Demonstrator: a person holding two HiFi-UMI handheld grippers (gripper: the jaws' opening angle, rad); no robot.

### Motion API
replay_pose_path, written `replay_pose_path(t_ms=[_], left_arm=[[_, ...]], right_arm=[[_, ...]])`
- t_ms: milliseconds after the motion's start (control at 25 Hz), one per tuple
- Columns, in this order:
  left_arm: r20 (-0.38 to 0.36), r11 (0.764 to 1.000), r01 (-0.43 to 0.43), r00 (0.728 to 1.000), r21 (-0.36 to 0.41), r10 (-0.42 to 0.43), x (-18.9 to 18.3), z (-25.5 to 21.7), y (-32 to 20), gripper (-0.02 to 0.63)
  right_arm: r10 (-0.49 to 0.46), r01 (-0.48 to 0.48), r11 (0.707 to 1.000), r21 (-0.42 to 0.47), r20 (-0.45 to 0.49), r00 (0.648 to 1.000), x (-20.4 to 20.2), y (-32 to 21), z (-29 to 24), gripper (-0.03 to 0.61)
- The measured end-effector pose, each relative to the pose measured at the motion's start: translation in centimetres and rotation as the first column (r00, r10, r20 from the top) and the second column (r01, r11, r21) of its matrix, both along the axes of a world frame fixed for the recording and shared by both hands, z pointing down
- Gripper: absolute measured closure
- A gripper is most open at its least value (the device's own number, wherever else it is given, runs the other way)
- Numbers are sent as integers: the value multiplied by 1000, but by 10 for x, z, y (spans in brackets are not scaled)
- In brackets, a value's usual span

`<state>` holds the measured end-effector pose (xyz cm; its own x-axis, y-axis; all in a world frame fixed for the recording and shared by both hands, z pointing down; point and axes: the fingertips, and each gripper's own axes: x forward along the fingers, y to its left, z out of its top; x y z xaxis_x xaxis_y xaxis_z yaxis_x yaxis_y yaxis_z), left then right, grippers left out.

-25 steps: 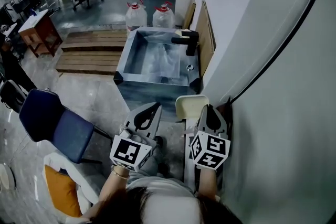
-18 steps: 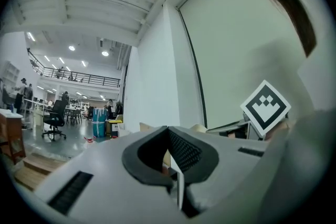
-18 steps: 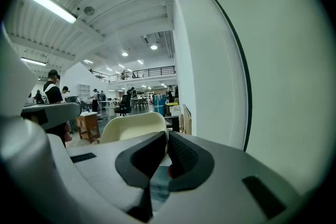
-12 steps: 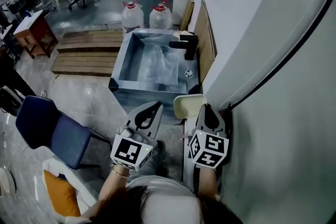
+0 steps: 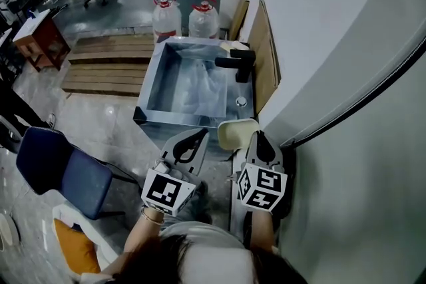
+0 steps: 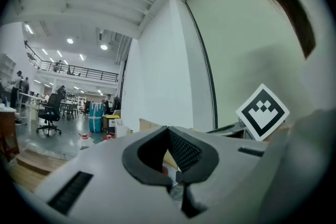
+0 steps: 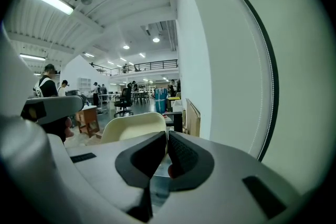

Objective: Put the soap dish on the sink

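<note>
A cream soap dish (image 5: 236, 132) is held by its near edge in my right gripper (image 5: 257, 137), whose jaws are shut on it. In the right gripper view the dish (image 7: 134, 125) stands up just left of the closed right gripper (image 7: 167, 135). The steel sink (image 5: 152, 76) with a black faucet (image 5: 236, 62) lies straight ahead, a short way beyond the dish. My left gripper (image 5: 199, 134) hangs beside the right one, left of the dish, shut with nothing between its jaws (image 6: 168, 129).
A white wall runs along the right, with a brown board (image 5: 267, 53) leaning on it behind the sink. Two water bottles (image 5: 166, 18) stand past the sink, a wooden pallet (image 5: 106, 63) lies to its left, and a blue chair (image 5: 56, 169) stands at lower left.
The sink has drawn a little nearer in the head view. Both grippers and the held dish have kept their pose.
</note>
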<state>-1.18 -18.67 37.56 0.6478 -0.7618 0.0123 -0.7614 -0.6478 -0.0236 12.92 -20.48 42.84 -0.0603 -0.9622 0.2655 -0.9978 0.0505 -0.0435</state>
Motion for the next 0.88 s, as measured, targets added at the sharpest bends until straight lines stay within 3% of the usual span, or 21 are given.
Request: replay_pose_path(t_ms=[360,600,880], left_arm=[[7,999,-25,1000,-40,25,5,11,-45,604],[-5,998,-56,998,-18,56,10,12,-68,604],[-11,996,-65,998,-67,64,14,19,-83,604]], right_arm=[[-3,2,1000,-24,-52,999,3,-50,15,541],[-15,11,999,-45,-83,996,3,-76,27,541],[-58,47,996,-73,-150,987,-1,-97,47,541]])
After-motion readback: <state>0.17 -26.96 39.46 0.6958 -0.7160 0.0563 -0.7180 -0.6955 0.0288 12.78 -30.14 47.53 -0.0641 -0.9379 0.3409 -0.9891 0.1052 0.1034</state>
